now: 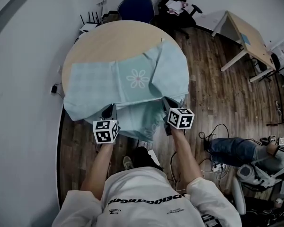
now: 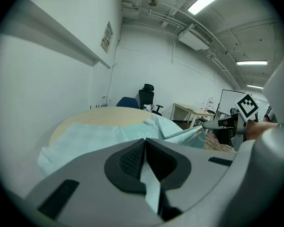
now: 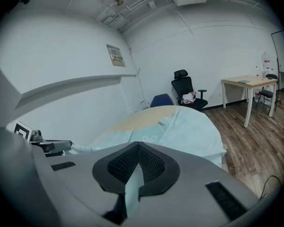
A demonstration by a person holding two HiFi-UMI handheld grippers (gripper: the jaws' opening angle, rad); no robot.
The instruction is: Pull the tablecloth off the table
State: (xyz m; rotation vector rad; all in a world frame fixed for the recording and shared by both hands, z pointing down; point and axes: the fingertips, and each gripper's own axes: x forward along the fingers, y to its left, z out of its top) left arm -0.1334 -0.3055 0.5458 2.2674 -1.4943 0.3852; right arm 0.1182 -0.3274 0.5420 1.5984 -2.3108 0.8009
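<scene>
A pale blue-green tablecloth (image 1: 132,79) with a white daisy print lies rumpled over the near half of a round wooden table (image 1: 118,37); the far half of the top is bare. My left gripper (image 1: 109,111) is shut on the cloth's near edge at the left, and my right gripper (image 1: 166,104) is shut on that edge at the right. Between them the hem hangs down off the table's front. In the left gripper view a strip of tablecloth (image 2: 149,181) is pinched between the pads. The right gripper view shows the tablecloth (image 3: 131,186) clamped the same way.
A blue chair (image 1: 136,6) and a black office chair (image 1: 177,8) stand behind the table. A wooden desk (image 1: 248,37) is at the right. A seated person's leg (image 1: 232,148) and cables (image 1: 217,131) lie on the wood floor at my right. A white wall runs along the left.
</scene>
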